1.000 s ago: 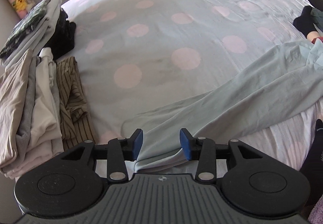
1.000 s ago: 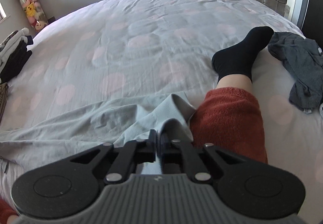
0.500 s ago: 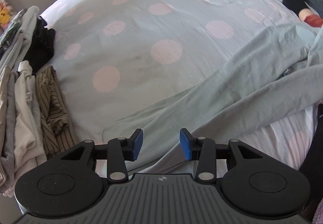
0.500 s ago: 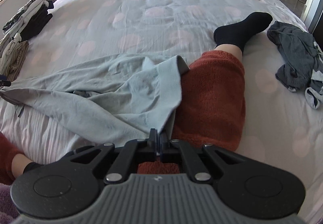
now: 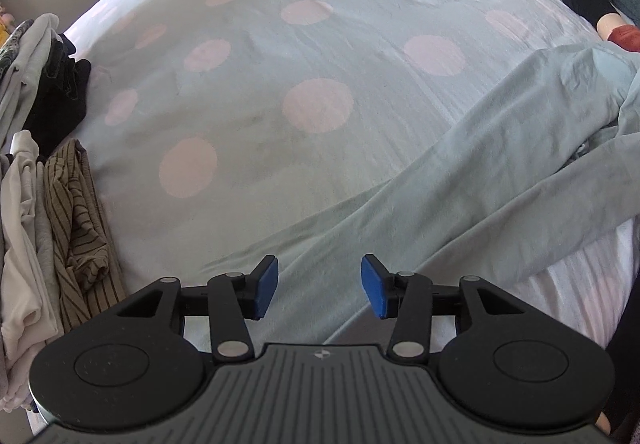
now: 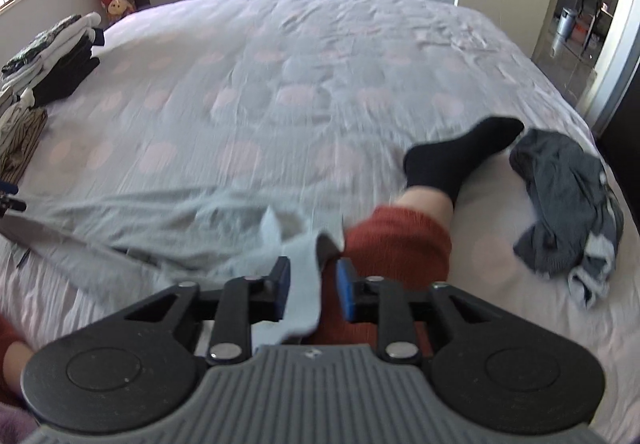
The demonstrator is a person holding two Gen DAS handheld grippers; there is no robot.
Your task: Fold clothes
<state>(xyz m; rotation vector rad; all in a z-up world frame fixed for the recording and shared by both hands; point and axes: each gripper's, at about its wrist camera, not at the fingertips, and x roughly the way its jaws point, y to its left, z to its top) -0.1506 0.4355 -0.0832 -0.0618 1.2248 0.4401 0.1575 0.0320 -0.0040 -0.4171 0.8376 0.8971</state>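
Observation:
A pale grey-green garment (image 5: 480,183) lies stretched across the near side of the bed, from lower left to right. My left gripper (image 5: 320,290) hovers just over its near end. Its jaws are opening, cloth lies below the gap, and the blue pads (image 5: 266,288) do not press on it. In the right wrist view the same garment (image 6: 160,228) runs leftward. One edge hangs up between the jaws of my right gripper (image 6: 314,290), which are opening. That edge lies loose against the left pad (image 6: 282,286) and is not pinched.
The bed cover (image 5: 312,103) is grey with pink dots. Stacks of folded clothes (image 5: 28,203), an olive striped piece (image 5: 76,228) and black items (image 5: 60,103) line the left edge. A person's leg in rust-red trousers (image 6: 400,244) and a black sock (image 6: 460,155) rests beside a dark grey heap (image 6: 568,203).
My right gripper has lifted and its jaws have parted, letting go of the garment's edge. My left gripper has sunk closer to the garment with its jaws a little wider.

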